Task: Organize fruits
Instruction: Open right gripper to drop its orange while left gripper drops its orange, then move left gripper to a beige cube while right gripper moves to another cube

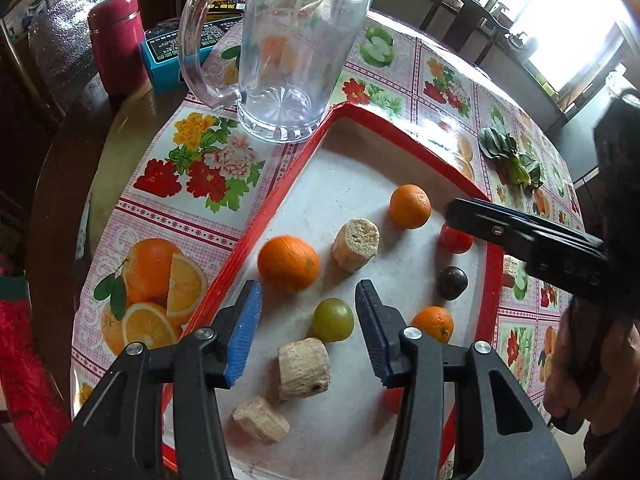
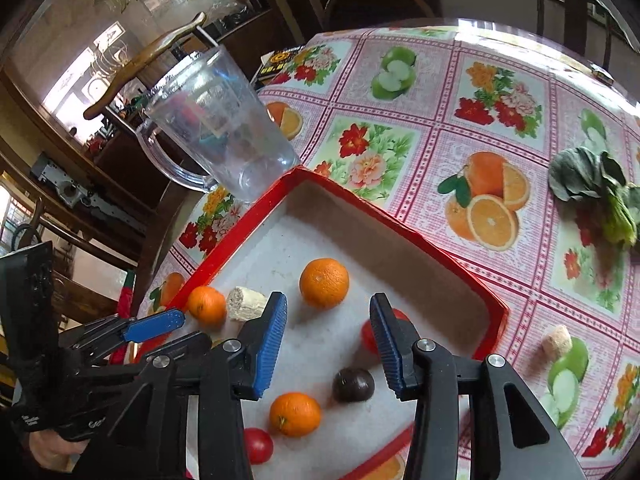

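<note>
Two grippers hang over the red-rimmed tray (image 1: 280, 196), and both stand with jaws spread wide and nothing between the pads. The left gripper (image 1: 308, 332) hovers low over the near part of the tray; in its gap sit a green fruit (image 1: 333, 319) and, nearer the camera, a pale cut cob piece (image 1: 304, 368), neither touched by the blue pads. Just beyond its left finger lies a large orange (image 1: 288, 263), with another cob piece (image 1: 356, 244) beside it and a second orange (image 1: 410, 206) farther back. The right gripper (image 2: 328, 344) frames a dark round fruit (image 2: 353, 385) and a small orange (image 2: 295, 414) in its open gap, again without contact; a red tomato (image 2: 370, 336) shows partly behind its right finger, and another tomato (image 2: 258, 445) lies at the near edge. All these fruits rest on the tray's white floor. A clear pitcher (image 1: 288, 52) stands upright on the flowered tablecloth (image 2: 460, 120), touching the tray's far corner. A leafy green (image 2: 596, 188) lies on the cloth, well apart from the tray.
</note>
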Tool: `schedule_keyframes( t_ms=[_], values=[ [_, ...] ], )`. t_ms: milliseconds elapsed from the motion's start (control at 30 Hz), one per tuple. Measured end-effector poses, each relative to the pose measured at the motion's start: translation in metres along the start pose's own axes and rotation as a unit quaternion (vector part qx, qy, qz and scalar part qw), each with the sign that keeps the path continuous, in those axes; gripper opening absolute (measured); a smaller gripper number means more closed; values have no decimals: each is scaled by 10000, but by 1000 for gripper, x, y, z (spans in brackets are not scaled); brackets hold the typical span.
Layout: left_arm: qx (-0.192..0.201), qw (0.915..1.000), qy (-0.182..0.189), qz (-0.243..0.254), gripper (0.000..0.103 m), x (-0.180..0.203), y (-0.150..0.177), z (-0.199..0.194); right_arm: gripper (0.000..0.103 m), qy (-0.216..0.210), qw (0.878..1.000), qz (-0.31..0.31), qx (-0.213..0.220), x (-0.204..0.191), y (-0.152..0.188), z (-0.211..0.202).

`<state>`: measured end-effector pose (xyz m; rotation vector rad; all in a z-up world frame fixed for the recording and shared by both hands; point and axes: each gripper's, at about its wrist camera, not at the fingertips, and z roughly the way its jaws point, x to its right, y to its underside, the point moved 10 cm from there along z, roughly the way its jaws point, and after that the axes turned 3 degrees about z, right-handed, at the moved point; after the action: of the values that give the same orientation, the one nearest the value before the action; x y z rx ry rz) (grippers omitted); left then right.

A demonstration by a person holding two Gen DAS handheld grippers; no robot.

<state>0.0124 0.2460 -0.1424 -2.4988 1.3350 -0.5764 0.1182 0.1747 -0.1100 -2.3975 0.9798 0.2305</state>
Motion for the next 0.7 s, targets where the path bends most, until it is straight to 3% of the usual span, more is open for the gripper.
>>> schedule_keyframes(
  t_ms=[700],
  values=[
    [235,9979,323,507,47,80,6,-26,45,346,9957,738,442,90,48,-88]
  ],
)
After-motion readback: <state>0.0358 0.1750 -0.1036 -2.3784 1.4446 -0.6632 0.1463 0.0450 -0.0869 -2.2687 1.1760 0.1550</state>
